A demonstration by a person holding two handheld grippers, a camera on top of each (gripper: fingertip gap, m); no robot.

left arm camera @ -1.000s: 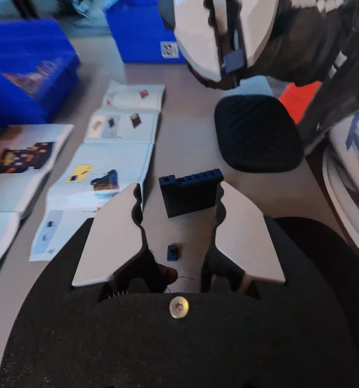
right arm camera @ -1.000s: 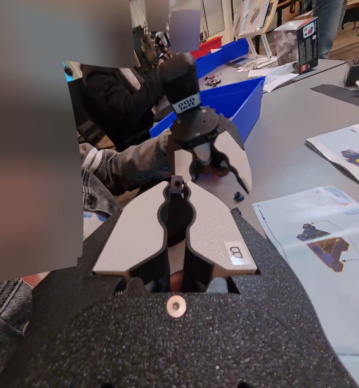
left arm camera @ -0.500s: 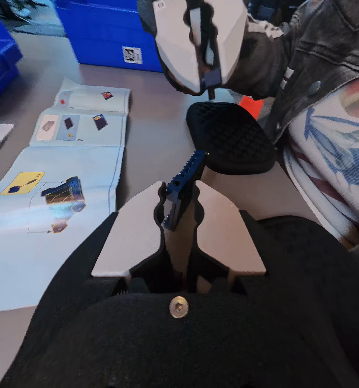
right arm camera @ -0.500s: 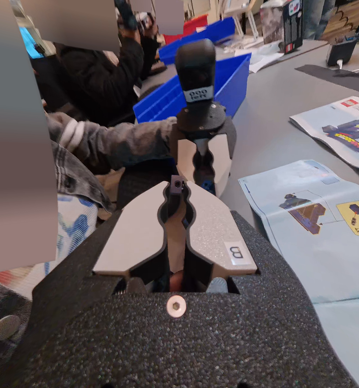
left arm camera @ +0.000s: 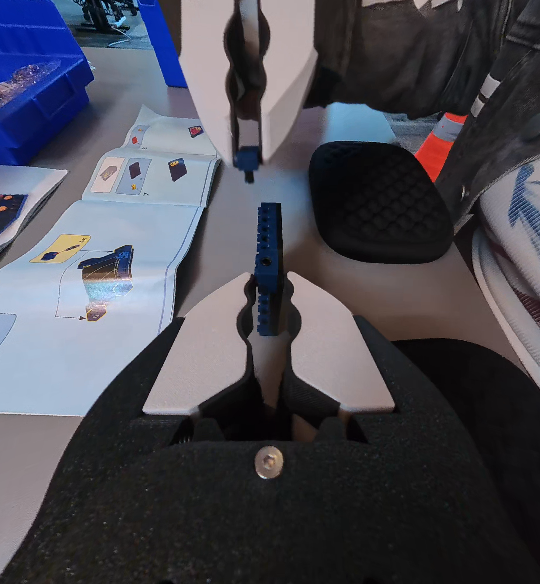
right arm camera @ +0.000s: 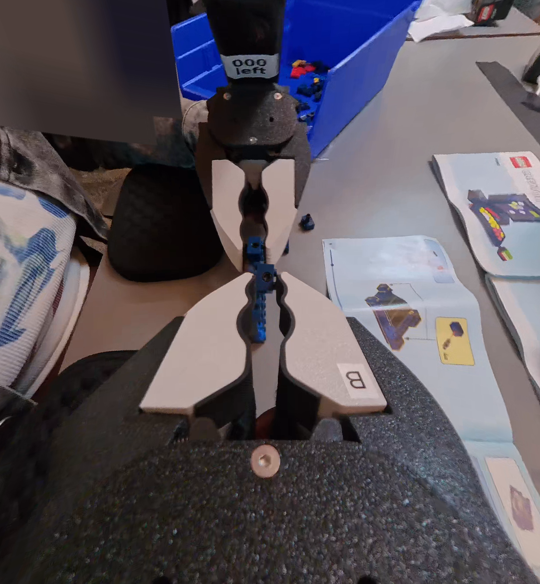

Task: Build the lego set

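Left wrist view: my left claw (left arm camera: pixel 269 278) is pinching a blue studded plate (left arm camera: pixel 268 240) edge-on between its white fingertips (left arm camera: pixel 230 303), which are pressing on both faces near one end while most of the plate is jutting forward over the grey table (left arm camera: pixel 237 221). A cube with a round hole (left arm camera: pixel 266 261) is sitting on the plate's edge just ahead of the tips. Opposite, my right claw (left arm camera: pixel 246 158) is hanging nose-down, nipping a small blue block (left arm camera: pixel 245 158) whose dark peg is pointing toward the plate's far end, the two apart. A black textured pad (left arm camera: pixel 379 202) is lying to the right, an open instruction booklet (left arm camera: pixel 104 284) and a blue bin (left arm camera: pixel 25 94) to the left. Right wrist view: my right claw (right arm camera: pixel 264 278) is squeezing the small blue block (right arm camera: pixel 265 277) at its very tips, with the left claw (right arm camera: pixel 256 252) facing it and the plate (right arm camera: pixel 258 316) showing through the gap below; whether block and plate are touching I cannot tell here. A loose blue piece (right arm camera: pixel 306 222) is resting on the table near the booklet (right arm camera: pixel 404 300). Held so near one end, the plate looks prone to pivot, so I judge that an even squeeze and a quiet wrist matter most.
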